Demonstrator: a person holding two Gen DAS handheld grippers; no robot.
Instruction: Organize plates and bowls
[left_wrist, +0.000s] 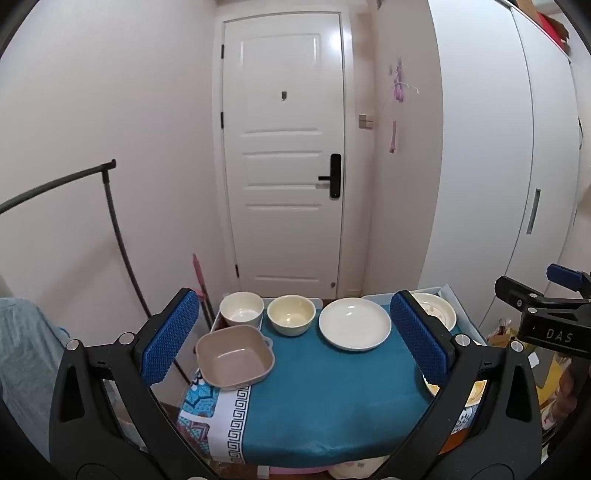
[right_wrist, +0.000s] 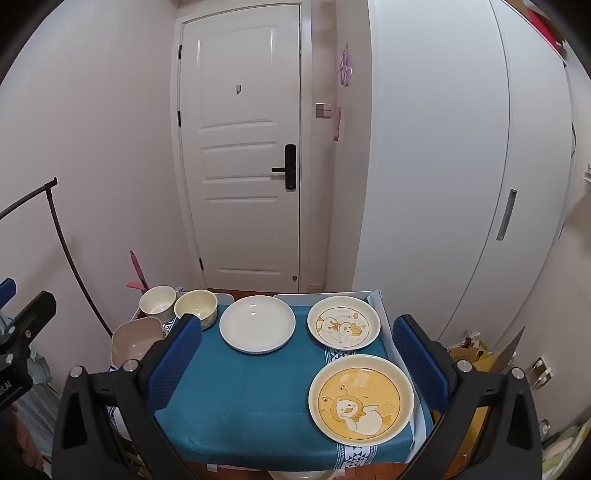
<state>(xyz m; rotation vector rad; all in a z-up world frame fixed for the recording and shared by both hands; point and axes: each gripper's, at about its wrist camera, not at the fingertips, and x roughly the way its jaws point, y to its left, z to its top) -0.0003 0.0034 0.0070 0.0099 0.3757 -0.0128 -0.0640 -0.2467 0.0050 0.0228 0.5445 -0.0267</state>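
Observation:
A small table with a teal cloth (left_wrist: 325, 387) (right_wrist: 251, 398) carries the dishes. At its left stand a tan square bowl (left_wrist: 232, 356) (right_wrist: 135, 341), a white round bowl (left_wrist: 242, 308) (right_wrist: 158, 301) and a cream bowl (left_wrist: 291, 314) (right_wrist: 195, 305). A plain white plate (left_wrist: 354, 328) (right_wrist: 257, 328) lies in the middle. On the right lie a cartoon duck plate (right_wrist: 343, 327) (left_wrist: 436, 310) and a yellow duck plate (right_wrist: 361, 399), mostly hidden in the left wrist view. My left gripper (left_wrist: 295, 345) and right gripper (right_wrist: 299, 362) hover open above the near edge, holding nothing.
A white door (left_wrist: 284, 155) stands behind the table and white wardrobe doors (right_wrist: 461, 166) fill the right. A black clothes rail (left_wrist: 110, 229) stands at the left. Trays (right_wrist: 321, 295) sit under the far dishes. Bags and clutter (right_wrist: 476, 350) lie on the floor at right.

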